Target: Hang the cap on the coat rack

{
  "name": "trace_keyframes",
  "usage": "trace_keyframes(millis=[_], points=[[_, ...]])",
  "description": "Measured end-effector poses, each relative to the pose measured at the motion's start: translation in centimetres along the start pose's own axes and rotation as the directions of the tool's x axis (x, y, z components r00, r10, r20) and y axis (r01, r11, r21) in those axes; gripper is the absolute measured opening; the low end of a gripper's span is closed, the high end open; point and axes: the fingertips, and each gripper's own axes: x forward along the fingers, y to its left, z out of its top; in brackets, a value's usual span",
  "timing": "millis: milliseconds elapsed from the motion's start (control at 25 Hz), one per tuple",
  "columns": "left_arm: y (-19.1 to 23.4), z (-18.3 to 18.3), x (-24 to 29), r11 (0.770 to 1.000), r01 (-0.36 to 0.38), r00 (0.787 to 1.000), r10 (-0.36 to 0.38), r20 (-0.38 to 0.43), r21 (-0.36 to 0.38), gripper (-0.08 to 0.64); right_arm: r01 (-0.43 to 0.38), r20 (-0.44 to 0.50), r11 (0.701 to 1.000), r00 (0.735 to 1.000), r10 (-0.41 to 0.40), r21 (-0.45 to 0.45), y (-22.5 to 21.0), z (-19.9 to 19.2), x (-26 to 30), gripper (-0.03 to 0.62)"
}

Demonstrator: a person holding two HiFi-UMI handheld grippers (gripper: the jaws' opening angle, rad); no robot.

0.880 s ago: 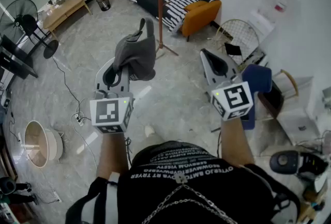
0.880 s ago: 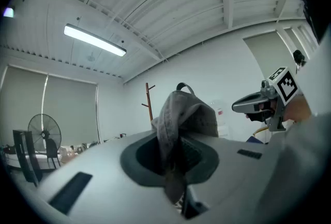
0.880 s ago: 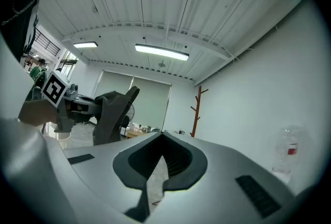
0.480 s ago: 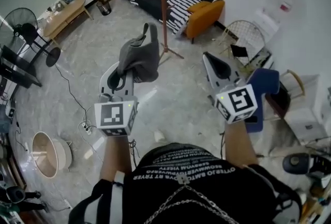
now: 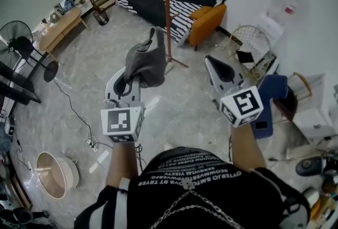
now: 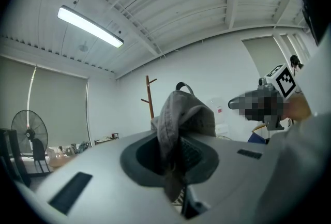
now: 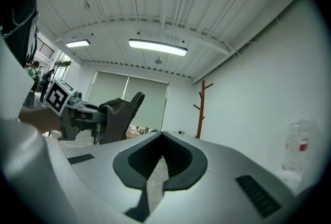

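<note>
Jaws of the left gripper (image 5: 133, 70) are clenching on the grey cap (image 5: 146, 57), pinching a fold of its cloth. The rest of the crown is bulging up past the jaw tips on their far side. In the left gripper view the cap (image 6: 184, 114) is filling the gap between the jaws, with its cloth running down into the dark throat and a strap loop arching at its top.

The person is holding the cap in the air above the floor (image 5: 90, 64), to the near left of the coat rack (image 5: 167, 11). In the left gripper view the coat rack (image 6: 149, 94) is showing to the left of the cap and well beyond it, so the two are apart.

The right gripper (image 5: 211, 62) is hovering to the right, about level with the left one and well apart from the cap, with its jaws pressing together on nothing. In the right gripper view those jaws are meeting at their tips. The cap (image 7: 120, 113) is appearing at the left there, and the coat rack (image 7: 200, 108) is standing at the right against the white wall (image 7: 258, 88).
</note>
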Motion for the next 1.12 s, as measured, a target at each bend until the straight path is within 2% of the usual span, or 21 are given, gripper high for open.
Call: trace_keyframes(millis=[200, 360, 760, 1120], points=[[2.4, -1.1, 0.7, 0.999, 0.037, 0.999, -0.037, -0.003, 0.016, 0.022, 0.006, -0.005, 1.0, 1.0, -0.006, -0.027, 2.2, 0.6, 2.4, -0.009], [3.9, -0.8, 2.8, 0.999, 0.044, 0.999, -0.044, -0.006, -0.001, 0.023, 0.026, -0.047, 0.998, 0.999, -0.028, -0.052, 1.1, 0.4, 4.3, -0.009], [3.1, -2.3, 4.1, 0.997, 0.081, 0.997, -0.081, -0.019, -0.014, 0.023, 0.037, -0.072, 0.999, 0.997, -0.04, -0.033, 0.4, -0.8, 4.1, -0.009], [4.6, -2.4, 6.6, 1.0, 0.018, 1.0, -0.018, -0.021, -0.016, 0.022, -0.026, -0.05, 1.0, 0.998, 0.025, -0.008, -1.8, -1.8, 7.3, -0.009]])
